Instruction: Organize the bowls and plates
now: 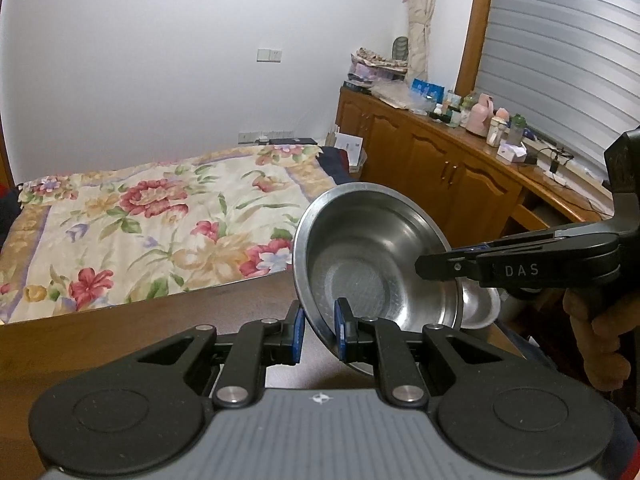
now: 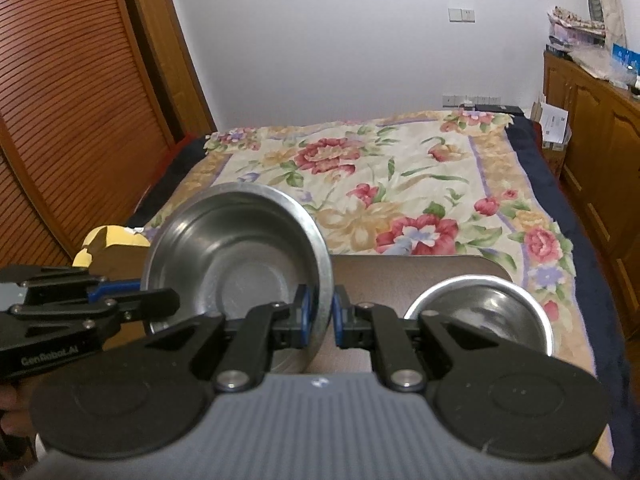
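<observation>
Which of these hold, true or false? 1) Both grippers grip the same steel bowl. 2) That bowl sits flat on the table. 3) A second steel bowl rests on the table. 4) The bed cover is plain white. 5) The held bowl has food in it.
1) True: the left gripper and the right gripper each pinch the rim of the large bowl.
2) False: it is tilted and lifted, its opening facing the cameras.
3) True: a smaller bowl rests on the dark table.
4) False: the bed cover is floral, with red and yellow flowers.
5) False: it is empty.
</observation>
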The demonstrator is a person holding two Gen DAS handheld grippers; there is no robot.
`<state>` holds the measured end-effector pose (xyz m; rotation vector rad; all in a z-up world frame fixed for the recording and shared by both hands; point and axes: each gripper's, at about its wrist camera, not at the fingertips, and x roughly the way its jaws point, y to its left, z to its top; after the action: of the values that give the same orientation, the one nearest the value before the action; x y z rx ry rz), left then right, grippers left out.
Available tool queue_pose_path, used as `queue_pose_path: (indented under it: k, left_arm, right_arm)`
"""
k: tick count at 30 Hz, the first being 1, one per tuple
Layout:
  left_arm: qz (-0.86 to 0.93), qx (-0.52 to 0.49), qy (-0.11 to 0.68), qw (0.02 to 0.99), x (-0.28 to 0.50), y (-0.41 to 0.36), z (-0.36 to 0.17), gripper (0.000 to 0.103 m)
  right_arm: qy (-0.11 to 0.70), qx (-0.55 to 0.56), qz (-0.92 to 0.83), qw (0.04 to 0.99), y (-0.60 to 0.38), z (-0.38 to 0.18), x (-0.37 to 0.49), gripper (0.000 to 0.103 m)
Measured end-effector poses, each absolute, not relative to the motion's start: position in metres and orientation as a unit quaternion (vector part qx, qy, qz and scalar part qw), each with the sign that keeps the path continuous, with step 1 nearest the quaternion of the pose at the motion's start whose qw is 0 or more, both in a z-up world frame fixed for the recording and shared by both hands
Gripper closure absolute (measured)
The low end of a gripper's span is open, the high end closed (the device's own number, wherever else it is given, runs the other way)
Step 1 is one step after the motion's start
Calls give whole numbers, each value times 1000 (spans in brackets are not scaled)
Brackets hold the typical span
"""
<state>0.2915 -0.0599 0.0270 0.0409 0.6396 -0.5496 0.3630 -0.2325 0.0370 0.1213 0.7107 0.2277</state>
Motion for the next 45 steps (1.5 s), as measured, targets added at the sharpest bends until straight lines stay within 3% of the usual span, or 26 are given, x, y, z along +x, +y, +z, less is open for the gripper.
queue_pose_path:
  k: [18, 45]
  left_arm:
    - [-279, 20, 293, 914, 227, -47, 38, 86]
    - [-297, 22, 292, 909, 144, -36, -8, 86]
  right_arm:
    - [329, 39, 118, 936, -224, 50, 308, 90]
    - [351, 49, 147, 924, -222, 8, 246, 89]
